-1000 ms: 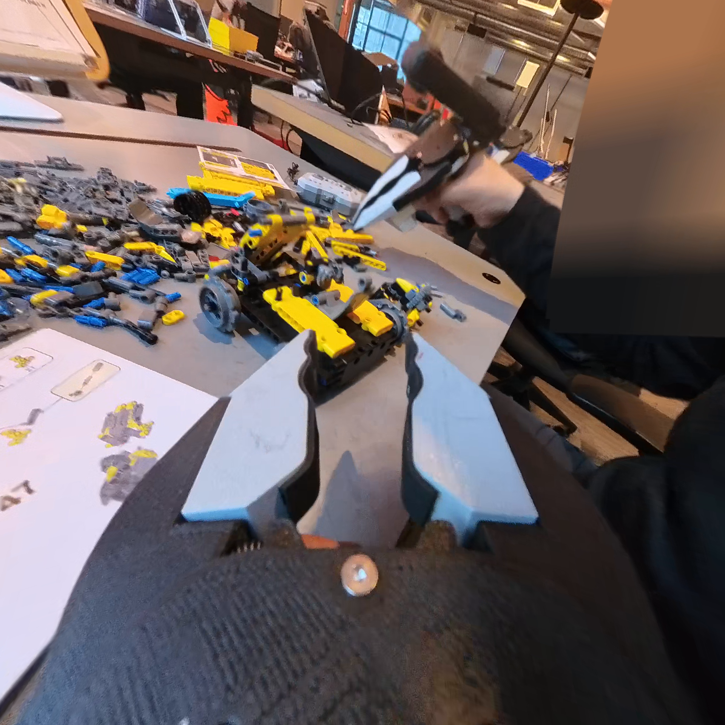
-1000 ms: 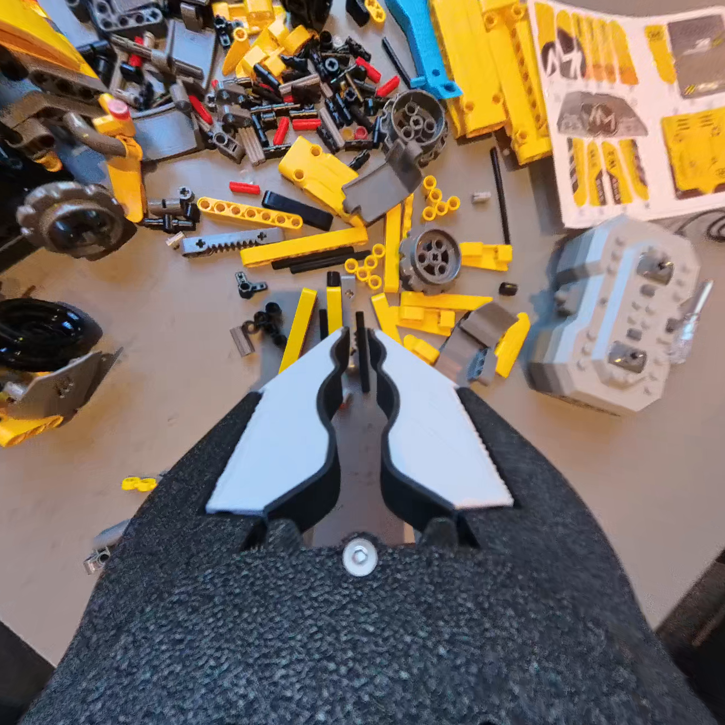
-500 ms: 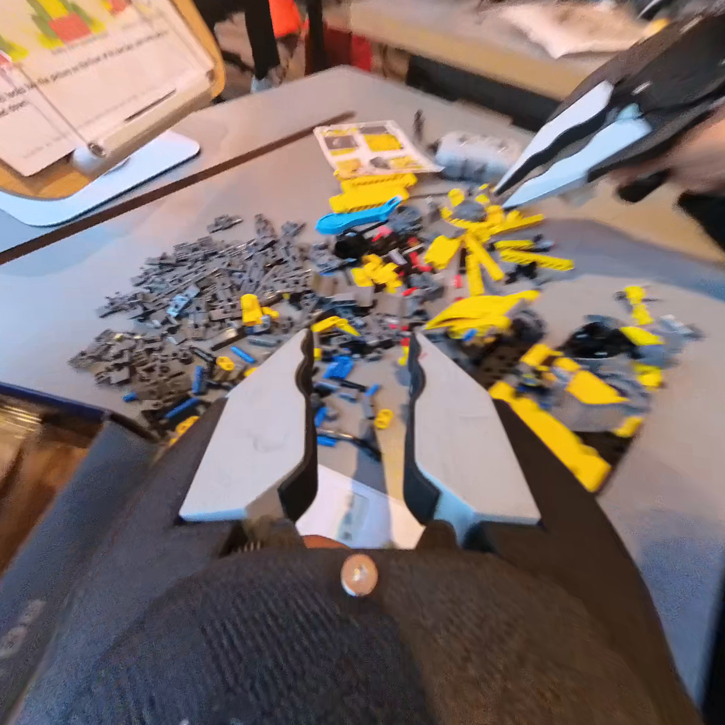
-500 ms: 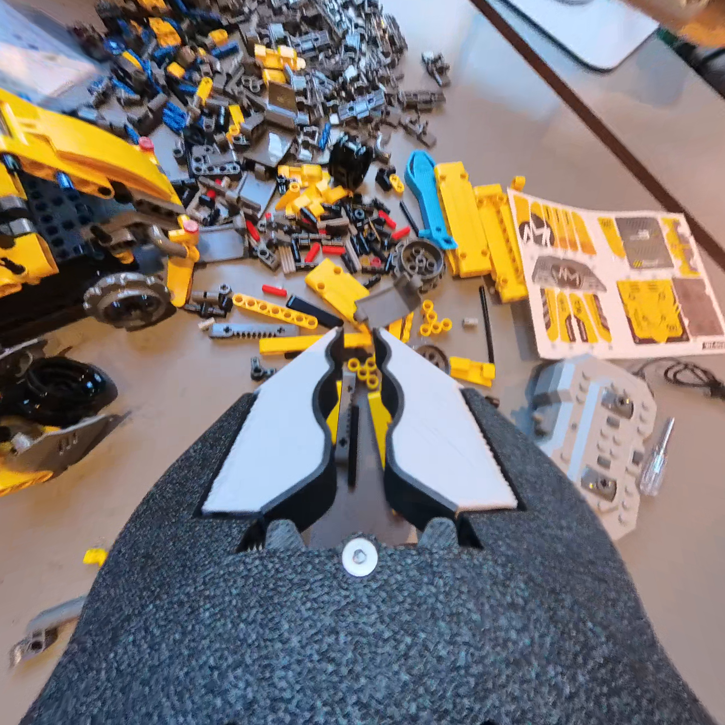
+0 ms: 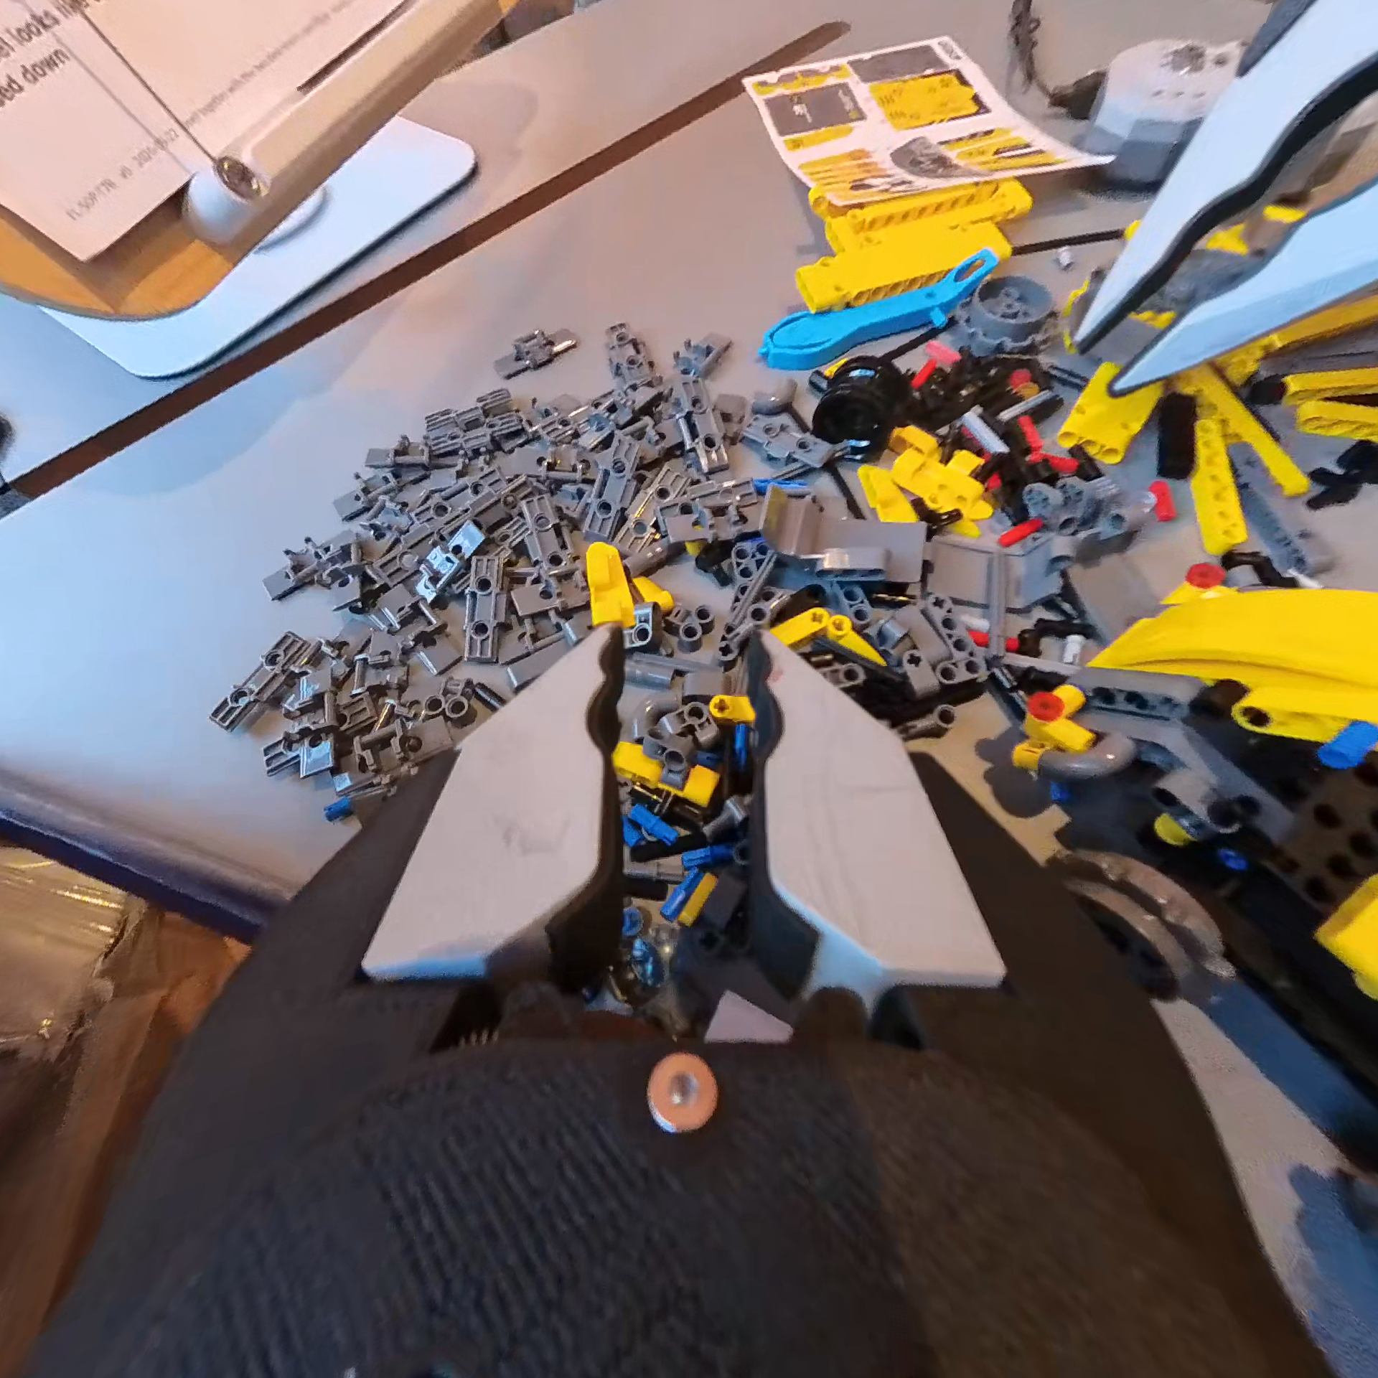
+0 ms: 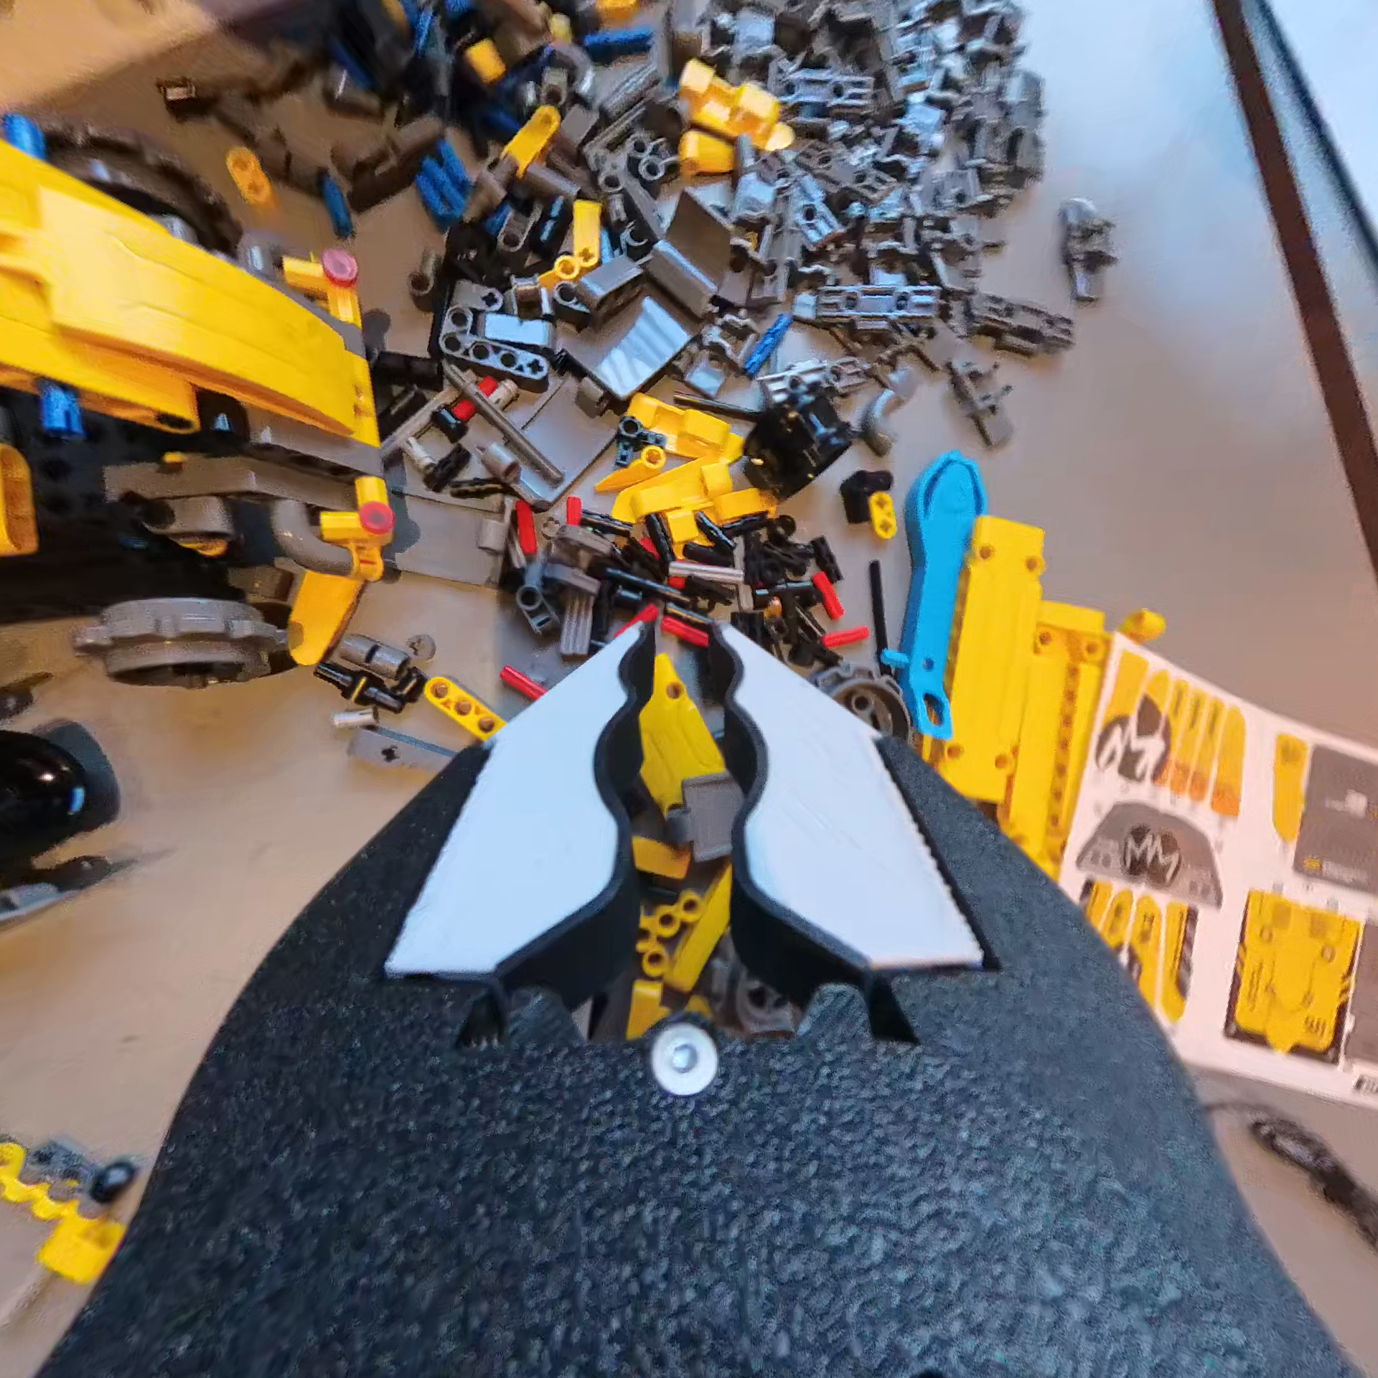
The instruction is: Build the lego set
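Bricks lie loose all over the grey table (image 5: 149,596), and only one large piece is assembled: a yellow and black model (image 5: 1230,671) at the right edge of the left wrist view, with curved yellow panels on top and a grey toothed wheel (image 6: 179,641) low on its side. It looks partly built, since hundreds of parts lie unsorted beside it.

The left gripper (image 5: 682,649) hangs over the near edge of the heap, its jaws parted and nothing between them. Through the gap show small blue and yellow pins (image 5: 678,805) on the table below. Just beyond its left fingertip spreads a wide pile of dark grey connectors (image 5: 507,537).

The right gripper (image 6: 682,634) is also released, with a narrow gap between its fingers. A pointed yellow panel (image 6: 675,731) shows in that gap. It seems to lie on the table and not in the grip, though the blur makes this hard to confirm. Its tip points away from the camera, along the fingers. Ahead of the fingertips lies a scatter of red and black pins (image 6: 708,567).

To the right of that gripper lies a blue lever tool (image 6: 936,581), flat on the table. Its long axis runs almost parallel to the stacked yellow beams (image 6: 999,641) that it lies against, with its round head farther off and its slotted end nearer. A sticker sheet (image 6: 1230,857) lies beyond the beams, partly under them. A black tyre (image 5: 857,395) lies near the blue tool's head.
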Motion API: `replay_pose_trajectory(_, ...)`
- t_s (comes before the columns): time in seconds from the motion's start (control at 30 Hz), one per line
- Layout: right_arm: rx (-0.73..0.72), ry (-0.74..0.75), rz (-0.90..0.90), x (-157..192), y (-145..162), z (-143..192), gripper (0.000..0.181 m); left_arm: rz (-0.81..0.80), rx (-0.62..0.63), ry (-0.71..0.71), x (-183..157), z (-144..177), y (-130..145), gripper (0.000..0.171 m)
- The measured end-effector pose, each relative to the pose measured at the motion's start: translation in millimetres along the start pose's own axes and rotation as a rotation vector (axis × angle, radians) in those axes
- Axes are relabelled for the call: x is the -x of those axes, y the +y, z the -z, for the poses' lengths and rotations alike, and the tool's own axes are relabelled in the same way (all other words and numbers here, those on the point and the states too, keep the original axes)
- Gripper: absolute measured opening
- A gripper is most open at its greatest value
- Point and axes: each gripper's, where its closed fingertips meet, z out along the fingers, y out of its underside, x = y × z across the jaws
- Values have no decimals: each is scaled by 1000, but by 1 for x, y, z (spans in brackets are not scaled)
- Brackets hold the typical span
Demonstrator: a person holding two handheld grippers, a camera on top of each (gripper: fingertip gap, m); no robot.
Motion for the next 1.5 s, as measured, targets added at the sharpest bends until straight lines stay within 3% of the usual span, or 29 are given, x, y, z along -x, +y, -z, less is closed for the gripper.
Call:
replay_pose_trajectory(0.23,173,-111,164,-3,2,-21,12,5,-20,-1,-2,6,-3,34)
replay_pose_trajectory(0.37,195,-113,145,-3,0,-30,12,22,23,-21,4,6,4,36)
replay_pose_trajectory(0.77,13,40,20,-30,-12,-14,10,81,-10,13,2,6,0,38)
replay_pose_trajectory(0.9,-66,7,-16,-37,-22,-6,10,68,3,5,2,5,3,38)
replay_pose_trajectory(1.13,44,33,57,-61,-10,-7,13,58,18,4,1,1,6,38)
replay_pose_trajectory(1.23,10,-27,8,-54,-17,-6,14,62,13,-1,1,1,5,38)
replay_pose_trajectory(1.37,135,-65,33,-40,1,-9,14,69,25,-1,1,-2,8,39)
replay_pose_trajectory(1.5,118,160,-38,-78,-9,8,11,63,25,-7,1,-2,8,40)
